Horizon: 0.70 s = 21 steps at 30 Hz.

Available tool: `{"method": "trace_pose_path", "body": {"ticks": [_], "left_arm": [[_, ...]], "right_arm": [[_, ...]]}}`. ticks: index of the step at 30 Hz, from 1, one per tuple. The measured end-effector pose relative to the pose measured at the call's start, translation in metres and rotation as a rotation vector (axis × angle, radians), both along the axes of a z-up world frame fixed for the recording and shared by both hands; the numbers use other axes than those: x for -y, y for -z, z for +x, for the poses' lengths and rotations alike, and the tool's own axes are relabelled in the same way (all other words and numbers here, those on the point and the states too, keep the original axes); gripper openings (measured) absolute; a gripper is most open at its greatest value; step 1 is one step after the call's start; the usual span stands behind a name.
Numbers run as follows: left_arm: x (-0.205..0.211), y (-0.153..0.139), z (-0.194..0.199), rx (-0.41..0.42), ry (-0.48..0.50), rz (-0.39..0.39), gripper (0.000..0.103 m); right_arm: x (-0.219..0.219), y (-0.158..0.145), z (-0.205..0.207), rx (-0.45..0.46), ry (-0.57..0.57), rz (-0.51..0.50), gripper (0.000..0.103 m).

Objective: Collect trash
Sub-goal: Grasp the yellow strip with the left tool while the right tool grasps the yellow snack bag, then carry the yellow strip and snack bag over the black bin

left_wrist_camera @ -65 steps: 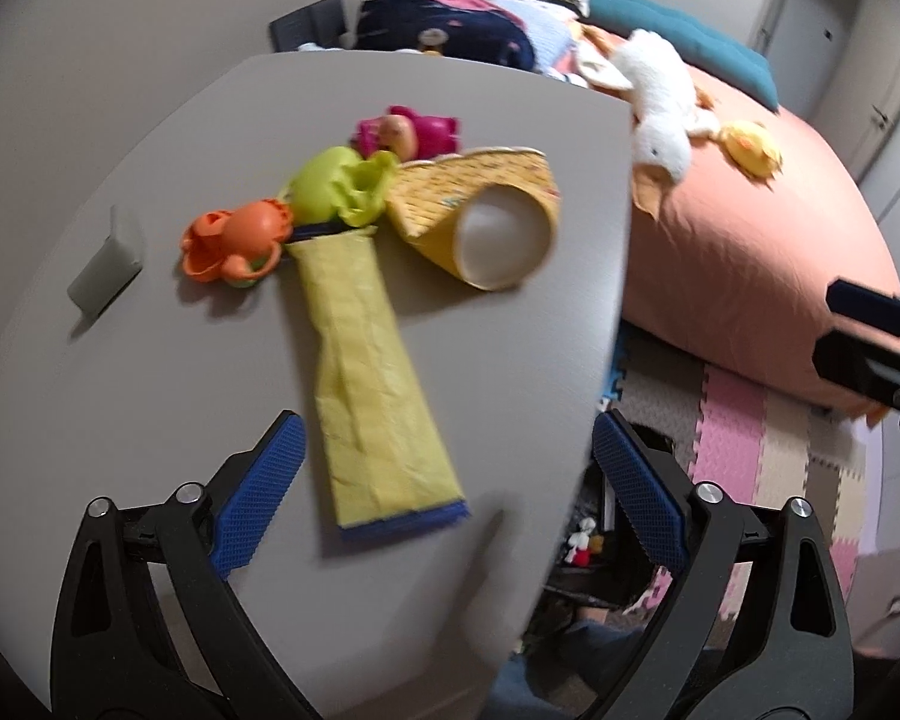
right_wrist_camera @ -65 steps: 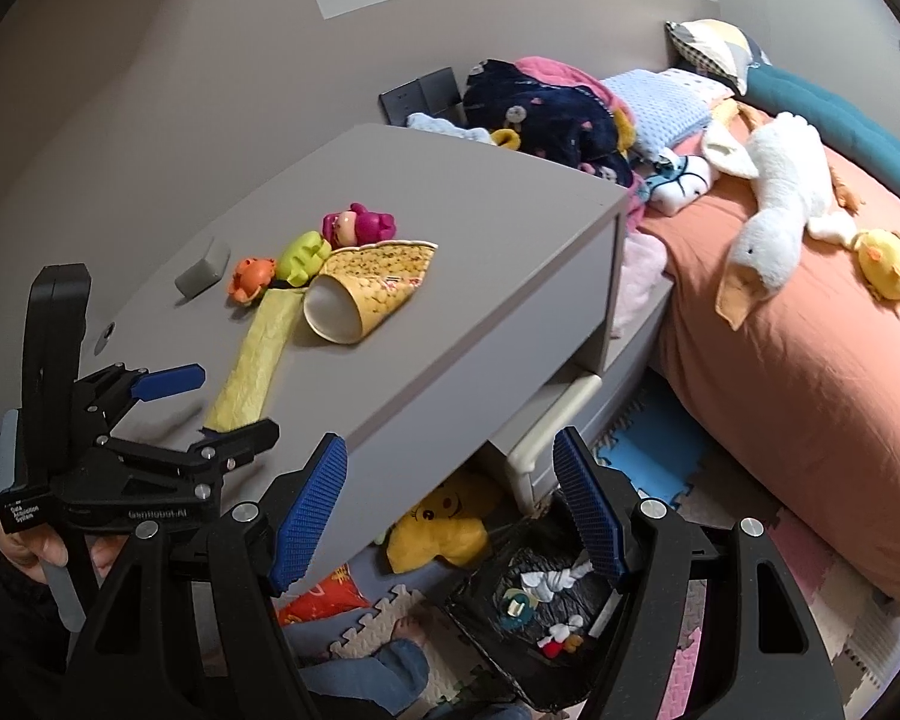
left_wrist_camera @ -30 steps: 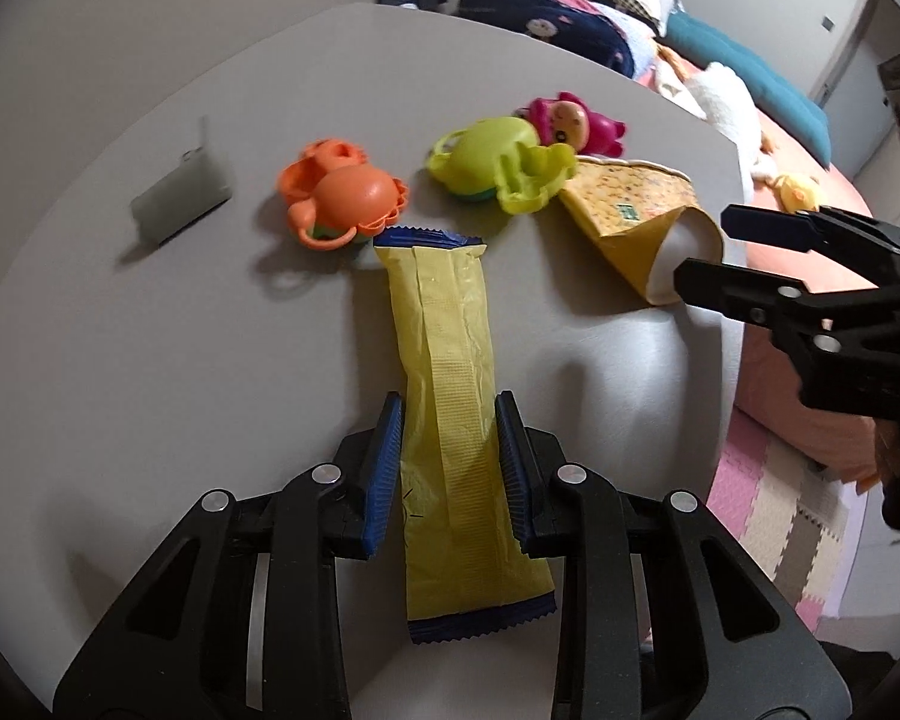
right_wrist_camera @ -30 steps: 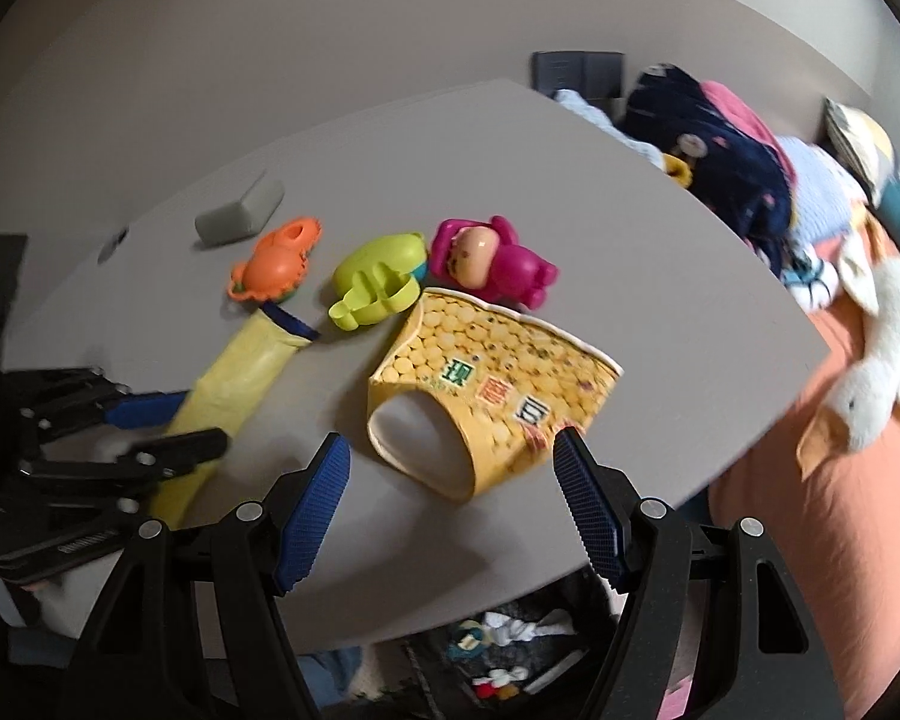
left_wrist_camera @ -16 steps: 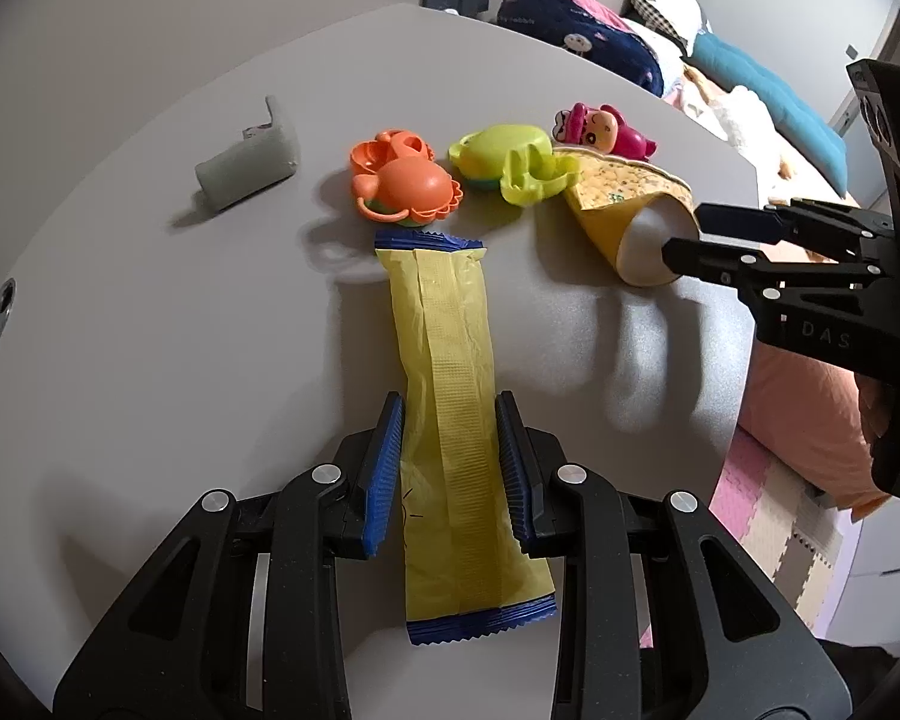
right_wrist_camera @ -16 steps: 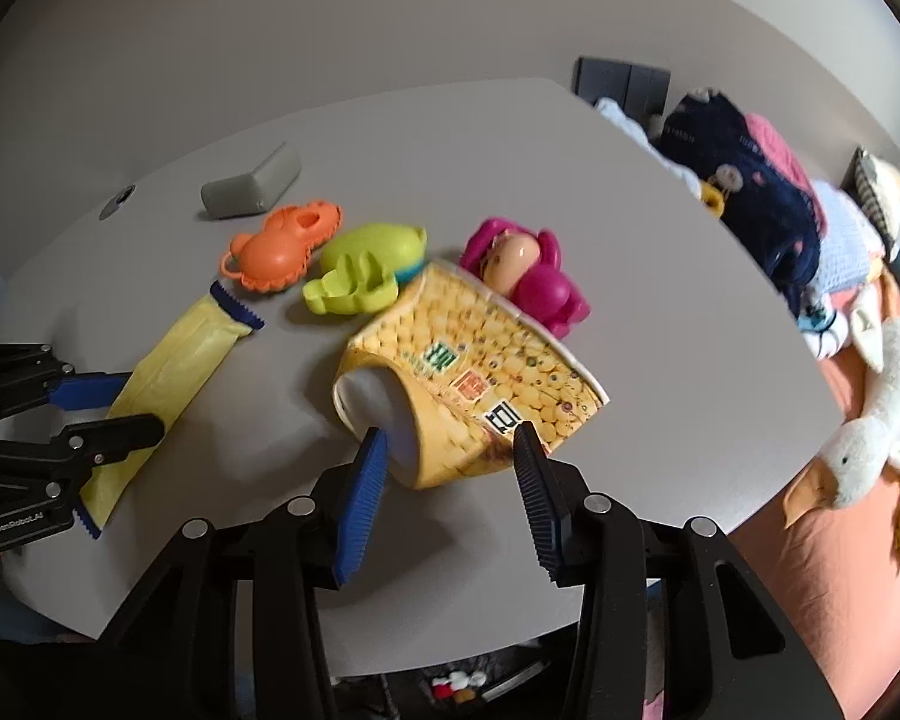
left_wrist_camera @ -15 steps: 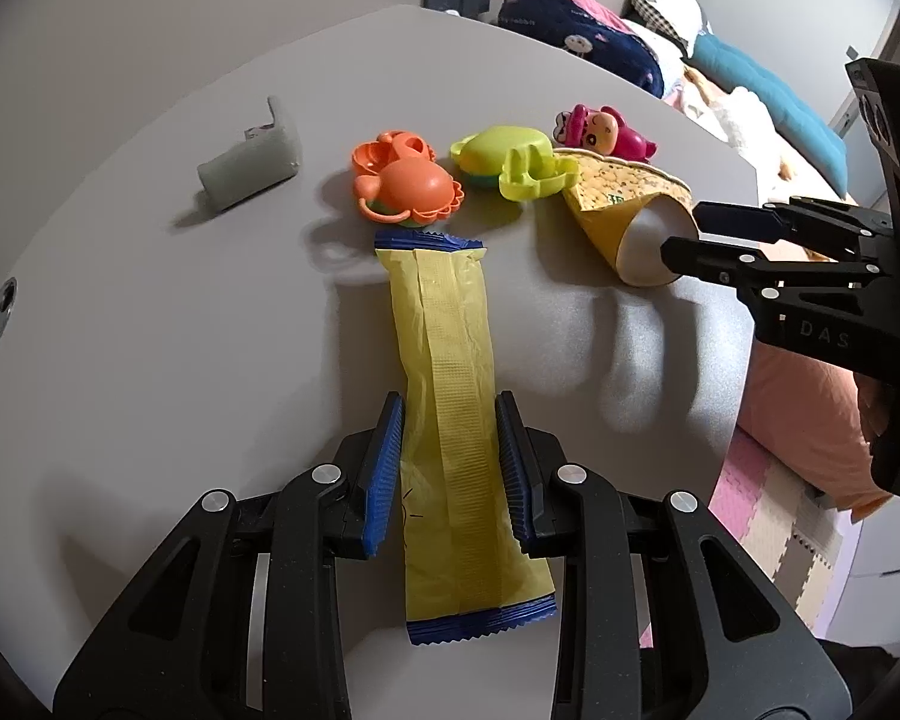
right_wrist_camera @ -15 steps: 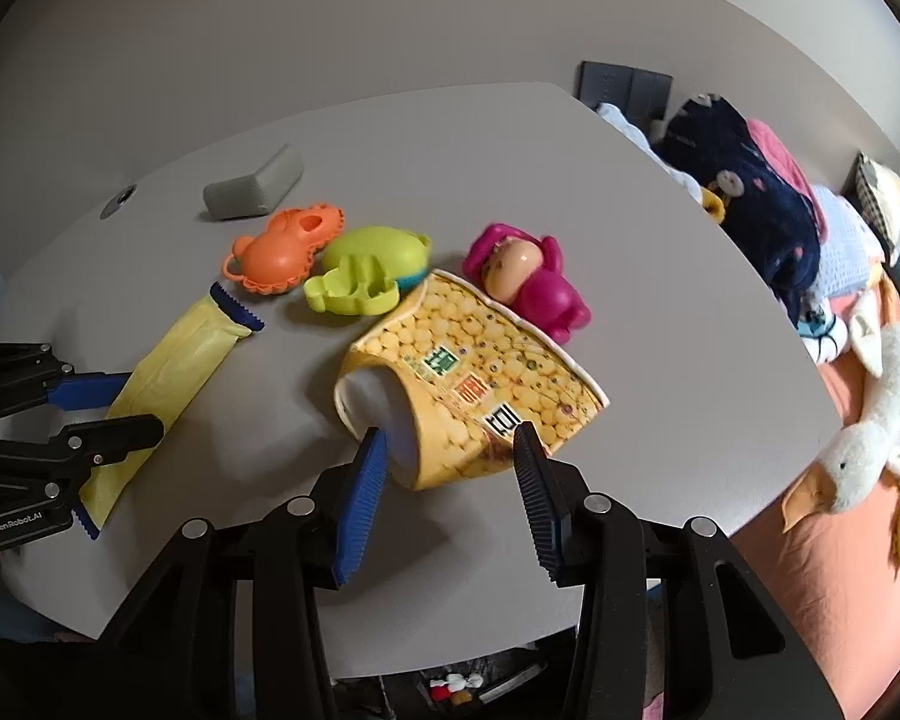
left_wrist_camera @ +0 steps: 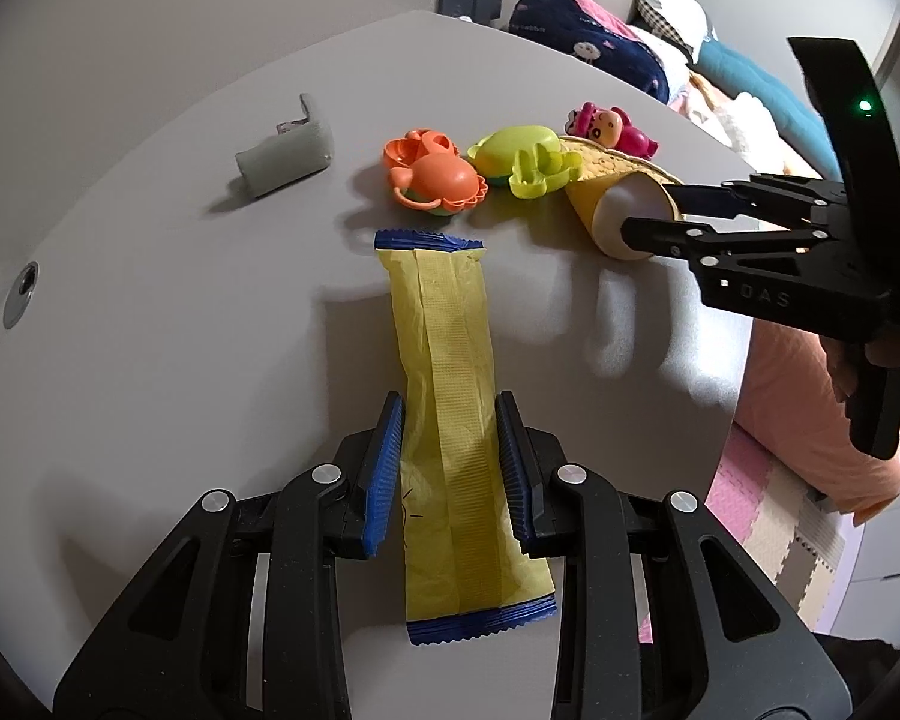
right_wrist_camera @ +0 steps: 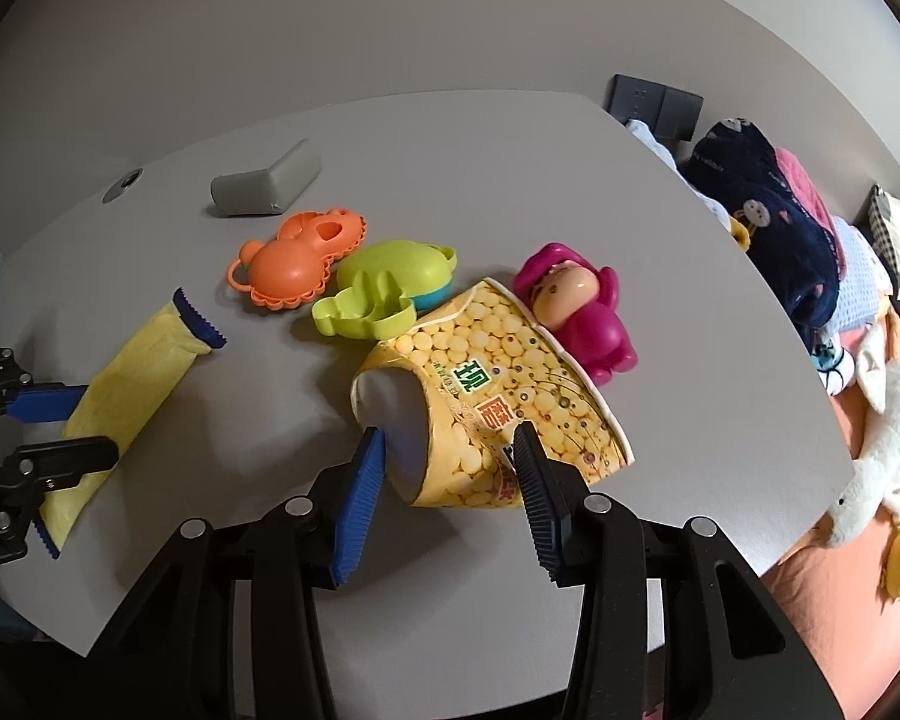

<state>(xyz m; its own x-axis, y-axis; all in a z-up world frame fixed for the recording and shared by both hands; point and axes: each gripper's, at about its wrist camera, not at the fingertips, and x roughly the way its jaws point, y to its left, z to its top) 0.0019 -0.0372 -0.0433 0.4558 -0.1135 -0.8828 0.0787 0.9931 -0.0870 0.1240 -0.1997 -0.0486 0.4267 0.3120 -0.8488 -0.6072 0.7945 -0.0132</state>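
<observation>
Soft indoor light, sharp focus, gentle shadows on table [left_wrist_camera: 150, 300], fisheye-curved, dark-vignetted edges

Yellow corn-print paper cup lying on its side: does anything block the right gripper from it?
Nothing visible does. The right gripper already straddles the base end of the yellow corn-print paper cup, blue pads on either side. The lime-green plastic toy and magenta doll figure touch the cup's far end, away from the gripper.

left tool [left_wrist_camera: 450, 420] closed on wrapper [left_wrist_camera: 450, 408], right tool [right_wrist_camera: 447, 450] pinching cup [right_wrist_camera: 492, 402]
</observation>
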Motion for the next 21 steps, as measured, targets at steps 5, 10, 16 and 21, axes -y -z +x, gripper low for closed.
{"method": "trace_pose_path", "body": {"ticks": [5, 10, 16, 21], "left_arm": [[-0.005, -0.002, -0.006, 0.004, -0.007, -0.001, 0.031], [-0.007, -0.005, -0.009, 0.014, -0.012, -0.004, 0.031], [-0.002, -0.009, -0.008, 0.027, 0.010, -0.012, 0.031], [0.012, -0.013, -0.008, 0.037, 0.053, -0.014, 0.031]], "right_arm": [[-0.005, 0.001, 0.000, -0.025, 0.006, 0.036, 0.033], [-0.003, -0.007, -0.008, -0.027, 0.033, 0.090, 0.027], [0.008, -0.026, -0.022, -0.024, 0.069, 0.150, 0.026], [0.023, -0.039, -0.041, -0.014, 0.096, 0.181, 0.026]]}}
